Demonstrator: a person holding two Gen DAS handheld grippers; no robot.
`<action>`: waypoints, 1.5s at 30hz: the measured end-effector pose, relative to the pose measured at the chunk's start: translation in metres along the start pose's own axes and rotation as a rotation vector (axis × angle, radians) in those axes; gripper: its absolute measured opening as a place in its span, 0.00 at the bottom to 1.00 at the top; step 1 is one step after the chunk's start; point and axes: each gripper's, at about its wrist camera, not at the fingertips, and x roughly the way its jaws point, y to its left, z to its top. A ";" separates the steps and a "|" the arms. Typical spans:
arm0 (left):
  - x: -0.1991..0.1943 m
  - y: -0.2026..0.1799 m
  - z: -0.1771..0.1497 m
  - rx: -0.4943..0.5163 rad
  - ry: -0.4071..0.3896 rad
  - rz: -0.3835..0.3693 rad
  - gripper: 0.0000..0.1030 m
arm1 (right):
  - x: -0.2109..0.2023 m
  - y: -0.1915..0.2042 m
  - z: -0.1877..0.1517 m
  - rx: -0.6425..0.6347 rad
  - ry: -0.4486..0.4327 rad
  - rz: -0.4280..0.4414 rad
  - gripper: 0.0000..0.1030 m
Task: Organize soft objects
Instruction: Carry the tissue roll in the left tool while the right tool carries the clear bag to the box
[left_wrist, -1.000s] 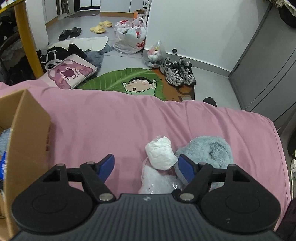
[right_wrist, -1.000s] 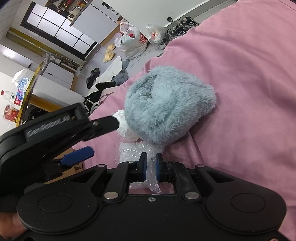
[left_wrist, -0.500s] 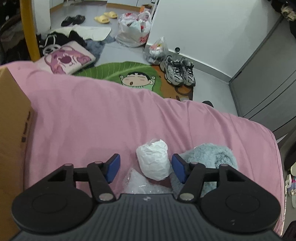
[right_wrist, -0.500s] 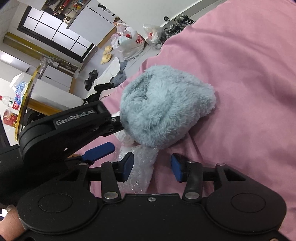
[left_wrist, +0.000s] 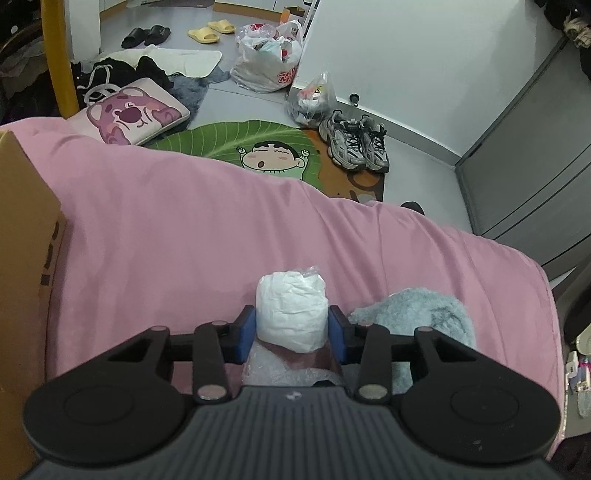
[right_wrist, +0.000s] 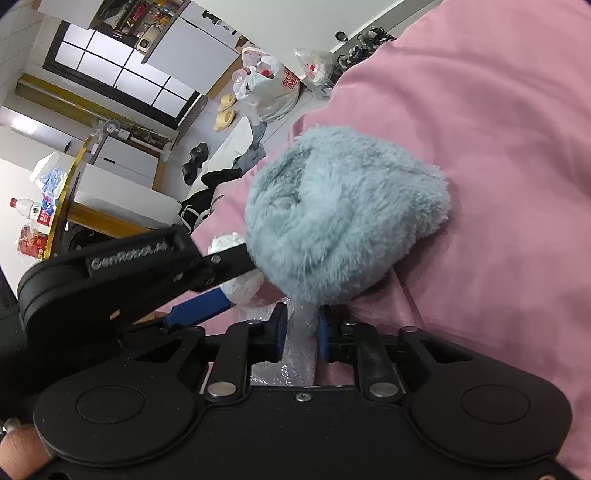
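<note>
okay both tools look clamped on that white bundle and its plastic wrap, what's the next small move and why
Probably lift the left tool slightly, drawing the crumpled white soft bundle out of the clear plastic wrap. Its blue pads press both sides of the bundle, while the right tool pinches the wrap against the pink bedspread. The fluffy grey-blue plush lies beside it, so keep the lift small.

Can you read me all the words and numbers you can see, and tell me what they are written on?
"GenRobot.AI": raised letters on the left tongs, a bit blurred.
"SUP" over "M": red print on the white bag; the rest is cut off by folds.
Bottle label: too small to read.
Box: dark marks only, not readable.
Nothing else has words.
</note>
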 end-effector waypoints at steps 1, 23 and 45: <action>-0.002 0.001 -0.001 0.000 0.001 0.002 0.39 | -0.002 0.001 0.000 -0.002 0.003 -0.004 0.15; -0.089 0.014 -0.030 0.054 -0.073 -0.009 0.39 | -0.056 0.048 -0.025 -0.152 -0.076 -0.037 0.05; -0.192 0.063 -0.049 0.063 -0.182 -0.061 0.39 | -0.113 0.123 -0.049 -0.277 -0.246 -0.032 0.05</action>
